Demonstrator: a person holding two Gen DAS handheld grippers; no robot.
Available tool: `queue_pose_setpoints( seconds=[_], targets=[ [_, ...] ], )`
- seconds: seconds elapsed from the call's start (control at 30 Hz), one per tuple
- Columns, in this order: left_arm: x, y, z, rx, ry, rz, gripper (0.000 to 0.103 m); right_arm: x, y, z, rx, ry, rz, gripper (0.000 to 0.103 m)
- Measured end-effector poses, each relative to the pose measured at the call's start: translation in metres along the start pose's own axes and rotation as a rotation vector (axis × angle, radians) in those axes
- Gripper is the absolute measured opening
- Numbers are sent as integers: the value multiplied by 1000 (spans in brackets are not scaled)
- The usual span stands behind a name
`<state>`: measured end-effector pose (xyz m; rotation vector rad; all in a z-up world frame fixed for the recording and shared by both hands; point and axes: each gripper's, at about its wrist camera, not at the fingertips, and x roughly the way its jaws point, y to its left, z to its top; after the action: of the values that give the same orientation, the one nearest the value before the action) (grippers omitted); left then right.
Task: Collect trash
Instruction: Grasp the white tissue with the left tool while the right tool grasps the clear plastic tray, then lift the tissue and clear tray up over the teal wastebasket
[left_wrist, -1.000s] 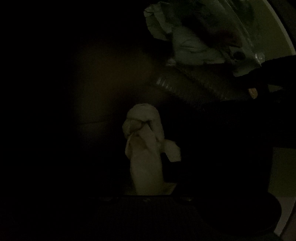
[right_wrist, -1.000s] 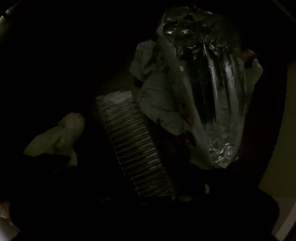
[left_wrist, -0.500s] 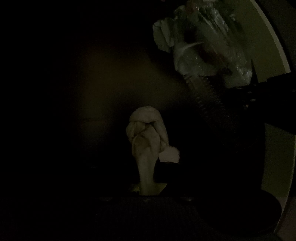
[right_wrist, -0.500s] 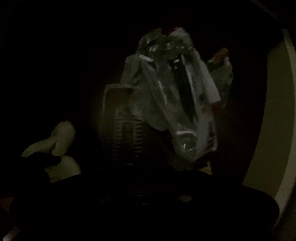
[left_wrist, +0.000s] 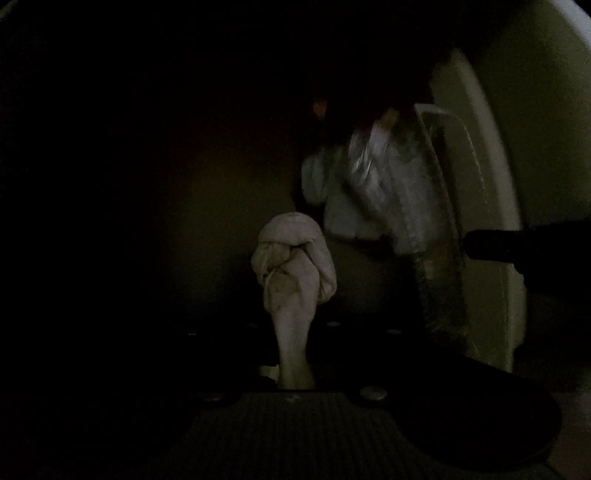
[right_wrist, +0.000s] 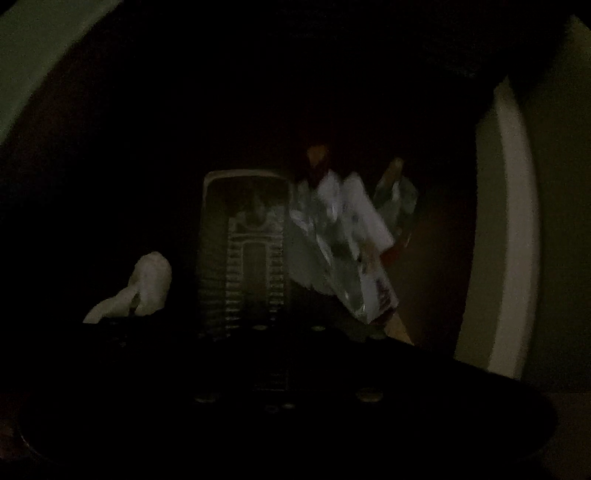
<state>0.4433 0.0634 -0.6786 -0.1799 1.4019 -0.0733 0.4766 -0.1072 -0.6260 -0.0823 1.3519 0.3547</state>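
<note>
Gripping twisted paper wad (left_wrist: 291, 273), left tongs (left_wrist: 295, 384) closed tight on its tail. Right tongs (right_wrist: 266, 369) shut on ribbed clear plastic tray (right_wrist: 245, 251), foil wrapper (right_wrist: 343, 251) dangling alongside. Risk: wrapper, not clearly pinched, slips free in poor light; wad's thin tail tears.

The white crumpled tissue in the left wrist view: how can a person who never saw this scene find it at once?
Look at the dark lower middle of the left wrist view, where the left gripper is shut. The white crumpled tissue stands up from it, narrow below and knotted on top. Unlike the shiny clear plastic wrapper to its upper right, it is matt, soft and cream-white.
</note>
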Motion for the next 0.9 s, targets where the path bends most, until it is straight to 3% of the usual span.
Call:
queue_pose_setpoints(
  seconds=[0.47,0.73,0.9],
  targets=[
    [-235,-26,102,15,-217,-57,11,-234,2,103,101,-218,-44,0],
    [-352,-45,157,37,-335,-94,11,-337,7,151,126,-349,-48,0],
    [-404,-63,195,55,-417,-118,11,-393,11,188,109,-445,-63,0]
  ],
)
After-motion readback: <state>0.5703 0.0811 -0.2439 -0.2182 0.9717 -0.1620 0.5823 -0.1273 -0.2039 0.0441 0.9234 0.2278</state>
